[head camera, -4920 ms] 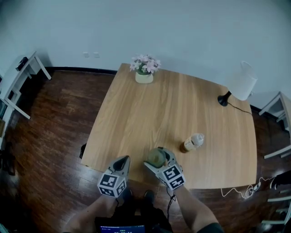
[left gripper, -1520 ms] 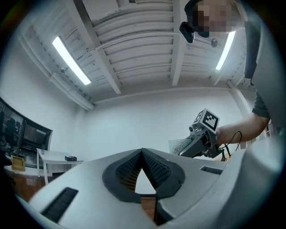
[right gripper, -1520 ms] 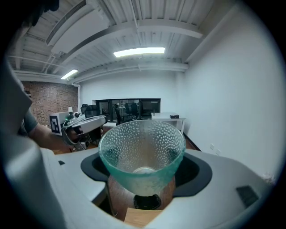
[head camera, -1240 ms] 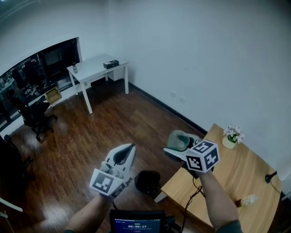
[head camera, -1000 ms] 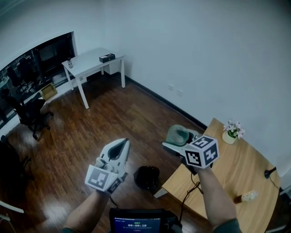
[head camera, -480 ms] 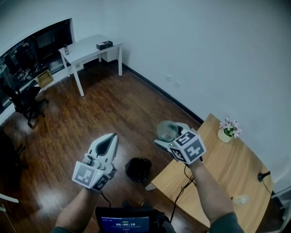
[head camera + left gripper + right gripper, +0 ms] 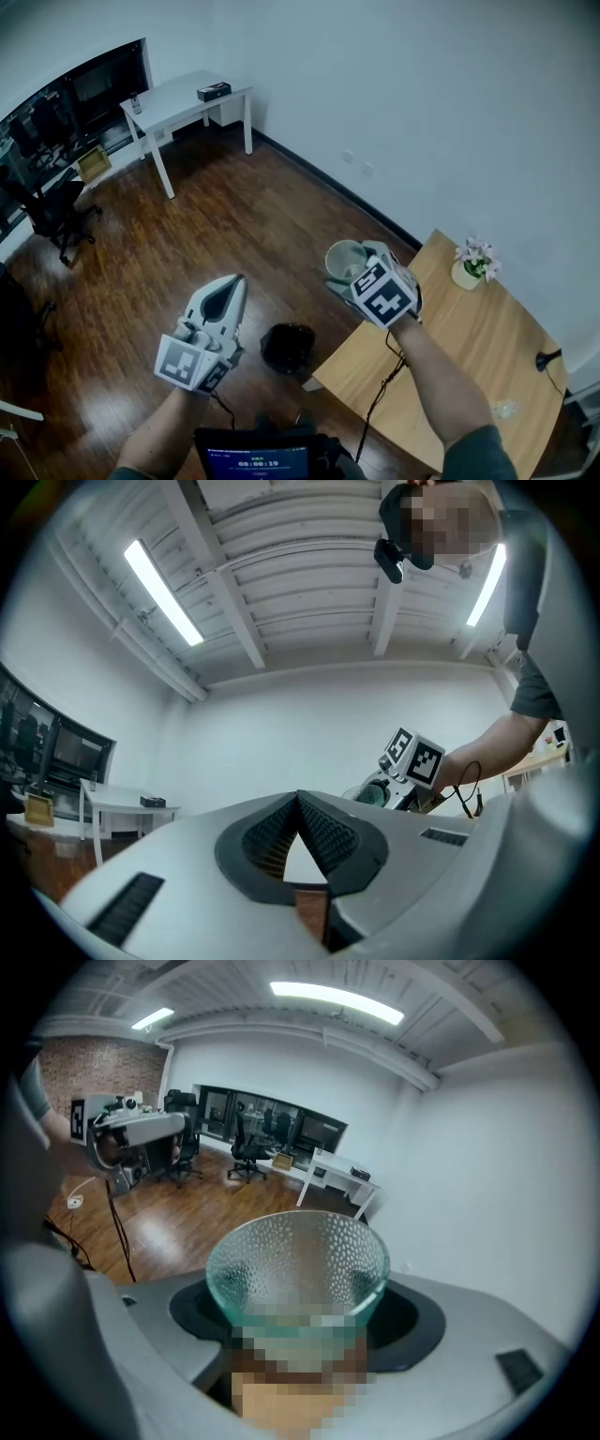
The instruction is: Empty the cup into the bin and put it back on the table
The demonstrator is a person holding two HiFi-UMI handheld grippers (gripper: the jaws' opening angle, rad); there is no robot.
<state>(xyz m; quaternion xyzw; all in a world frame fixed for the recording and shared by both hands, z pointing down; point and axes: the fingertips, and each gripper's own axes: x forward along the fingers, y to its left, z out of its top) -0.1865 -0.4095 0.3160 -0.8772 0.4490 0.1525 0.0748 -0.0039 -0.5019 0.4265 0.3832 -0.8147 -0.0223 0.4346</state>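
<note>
My right gripper [image 7: 351, 270] is shut on a clear dimpled glass cup [image 7: 345, 260], held in the air near the corner of the wooden table [image 7: 469, 337]. In the right gripper view the cup [image 7: 298, 1265] sits between the jaws with its mouth facing away; its bottom is blurred over. A black bin [image 7: 288, 347] stands on the floor below and left of the cup, beside the table leg. My left gripper [image 7: 230, 283] hangs left of the bin, shut with nothing in it, its pads [image 7: 319, 827] meeting at the tip. The left gripper view also catches the right gripper [image 7: 380, 794].
A pot of pink flowers [image 7: 469, 263], a lamp base [image 7: 543, 359] and a small bottle [image 7: 504, 410] are on the table. A white desk [image 7: 183, 97] and office chairs [image 7: 47, 211] stand far off on the dark wooden floor [image 7: 187, 234]. A screen [image 7: 251, 463] sits at my chest.
The cup left the table and travelled past its corner. Over the last second my right gripper sank and rolled, bringing the cup's mouth into view. The left gripper hardly moved.
</note>
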